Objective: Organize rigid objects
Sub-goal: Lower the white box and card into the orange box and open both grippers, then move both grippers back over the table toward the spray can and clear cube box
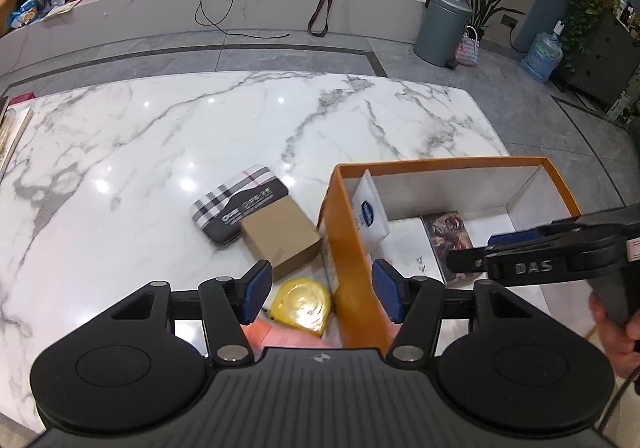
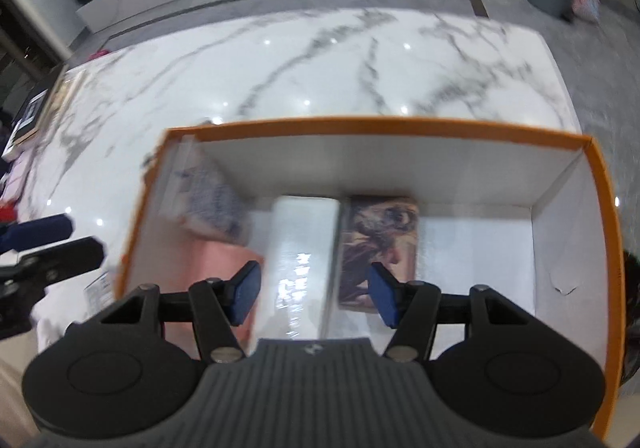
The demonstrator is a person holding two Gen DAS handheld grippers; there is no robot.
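Motion blur smears the right wrist view, so print on the things inside the orange-rimmed cardboard box with white inner walls (image 2: 600, 248) cannot be read. The right tongs (image 2: 314, 294) hang above the box's interior, jaws parted with nothing between the blue pads. Under them lie a glossy white flat packet (image 2: 304, 244) and a dark picture card (image 2: 380, 244), side by side and touching; a white pouch with blue print (image 2: 212, 199) leans on the left wall, and a pink patch on the floor below it is too blurred to identify. The right half of the box floor is bare. The left tongs (image 2: 52, 248) reach in at the left edge, cut off by the frame.

Sharper, the left wrist view shows the left tongs (image 1: 320, 290) released, straddling the box's near left wall, one pad inside and one outside. A round yellow tape measure (image 1: 302, 306) lies outside the box beside that wall, its lower part hidden by the tool body. Farther off rest a plain brown cardboard box (image 1: 280, 244) and a striped black-and-white tin (image 1: 240, 203), touching. The white marble bench (image 1: 200, 119) is open beyond them. A grey floor, a long white ledge (image 1: 240, 3) and a grey pedal bin (image 1: 440, 27) lie behind.
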